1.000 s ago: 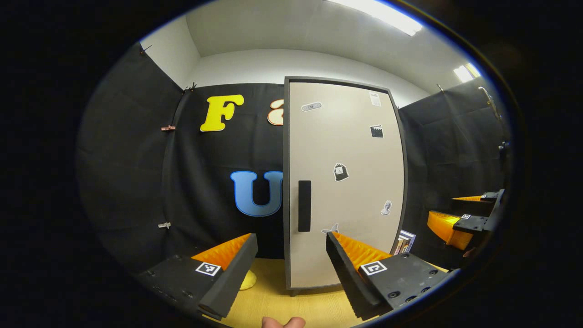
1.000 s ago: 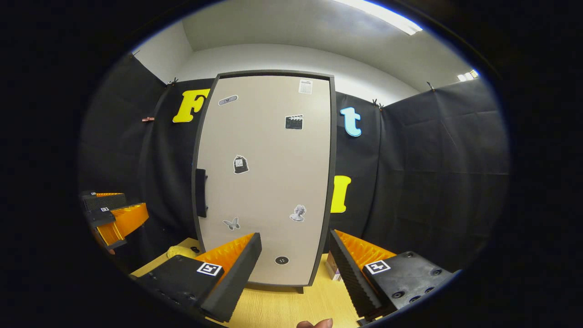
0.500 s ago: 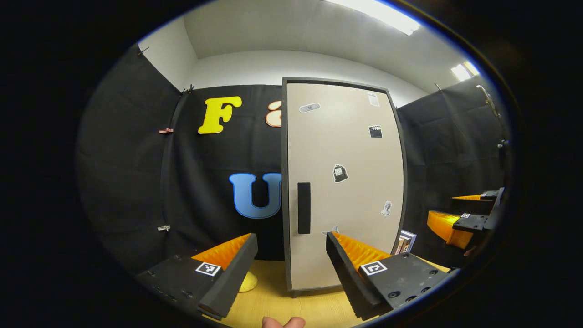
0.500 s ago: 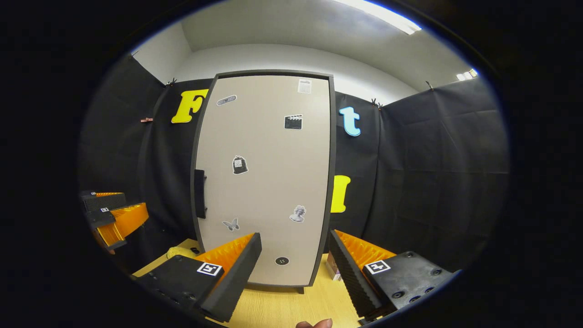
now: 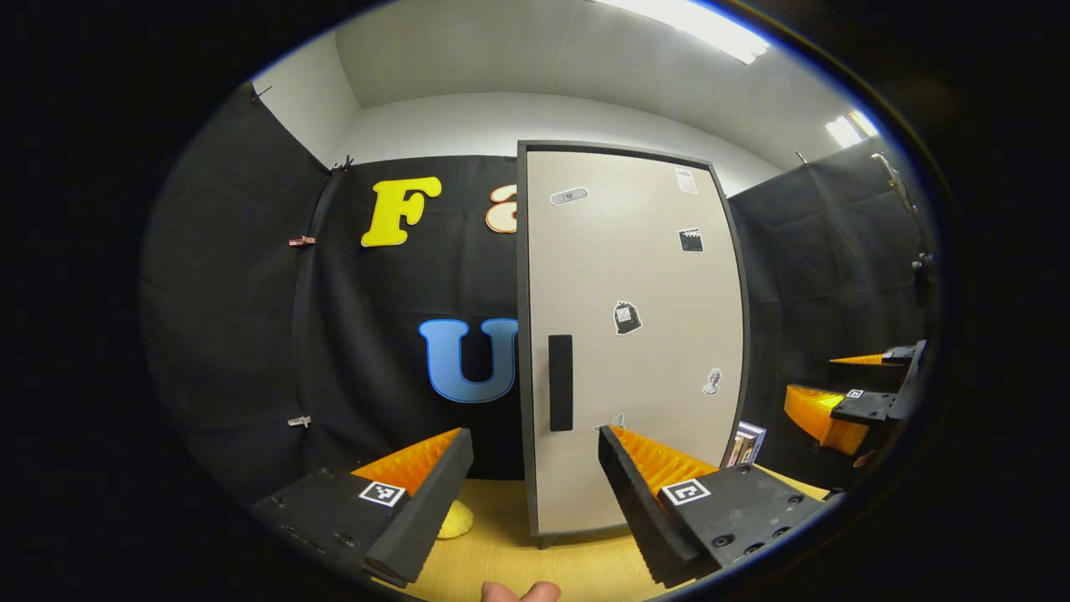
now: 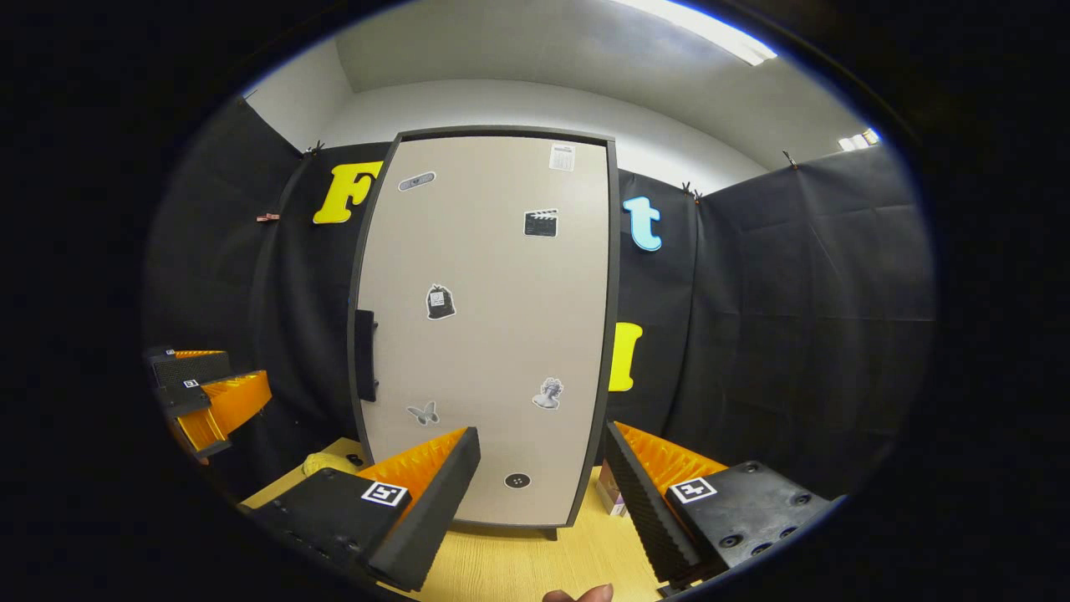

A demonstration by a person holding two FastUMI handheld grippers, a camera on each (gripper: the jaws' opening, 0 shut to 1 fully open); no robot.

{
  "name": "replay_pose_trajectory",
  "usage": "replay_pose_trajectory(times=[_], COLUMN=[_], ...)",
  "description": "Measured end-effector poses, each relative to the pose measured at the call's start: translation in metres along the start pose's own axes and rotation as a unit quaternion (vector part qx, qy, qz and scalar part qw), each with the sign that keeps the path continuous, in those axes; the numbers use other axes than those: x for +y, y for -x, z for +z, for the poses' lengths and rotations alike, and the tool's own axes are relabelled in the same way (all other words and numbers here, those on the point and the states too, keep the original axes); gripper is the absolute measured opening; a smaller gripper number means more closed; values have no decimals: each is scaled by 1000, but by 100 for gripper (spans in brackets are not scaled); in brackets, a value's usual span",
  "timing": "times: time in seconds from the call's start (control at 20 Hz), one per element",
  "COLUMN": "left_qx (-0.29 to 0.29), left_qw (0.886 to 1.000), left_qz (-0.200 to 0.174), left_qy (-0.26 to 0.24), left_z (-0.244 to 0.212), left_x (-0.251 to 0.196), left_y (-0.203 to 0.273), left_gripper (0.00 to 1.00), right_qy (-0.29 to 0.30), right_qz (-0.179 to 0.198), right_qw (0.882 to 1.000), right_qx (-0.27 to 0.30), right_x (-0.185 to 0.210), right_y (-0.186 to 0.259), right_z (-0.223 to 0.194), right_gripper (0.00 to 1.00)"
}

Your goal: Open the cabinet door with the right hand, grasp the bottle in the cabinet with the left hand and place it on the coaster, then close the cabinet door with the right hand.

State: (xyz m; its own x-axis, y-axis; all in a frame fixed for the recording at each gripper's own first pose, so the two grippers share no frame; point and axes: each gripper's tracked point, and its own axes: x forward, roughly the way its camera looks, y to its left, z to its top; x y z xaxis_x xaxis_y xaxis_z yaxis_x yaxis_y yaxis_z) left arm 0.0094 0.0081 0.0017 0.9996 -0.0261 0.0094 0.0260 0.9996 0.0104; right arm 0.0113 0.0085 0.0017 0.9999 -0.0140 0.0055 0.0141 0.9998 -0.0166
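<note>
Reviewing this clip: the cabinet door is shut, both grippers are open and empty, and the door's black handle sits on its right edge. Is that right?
Not quite. The black handle sits on the left edge of the cabinet door, as the right gripper view shows. The rest stands: the door is shut, and the right gripper and left gripper are both open and empty.
</note>
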Motion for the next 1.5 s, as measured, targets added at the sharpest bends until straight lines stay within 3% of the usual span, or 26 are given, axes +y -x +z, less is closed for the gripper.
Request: replay_pose_trajectory(times=[0.45,0.95,1.5], left_qx=[8,32,62], left_qw=[1000,998,994], left_qz=[17,54,85], left_qy=[-1,0,13], left_z=[-8,-38,-69], left_x=[39,86,123], left_y=[-6,6,9], left_gripper=[95,95,96], right_qy=[-35,-37,-49], right_qz=[59,130,109], right_qw=[998,991,993], right_qx=[-3,-21,-19], right_x=[60,170,233], right_y=[-33,-95,-162], right_z=[15,31,10], right_gripper=[98,98,96])
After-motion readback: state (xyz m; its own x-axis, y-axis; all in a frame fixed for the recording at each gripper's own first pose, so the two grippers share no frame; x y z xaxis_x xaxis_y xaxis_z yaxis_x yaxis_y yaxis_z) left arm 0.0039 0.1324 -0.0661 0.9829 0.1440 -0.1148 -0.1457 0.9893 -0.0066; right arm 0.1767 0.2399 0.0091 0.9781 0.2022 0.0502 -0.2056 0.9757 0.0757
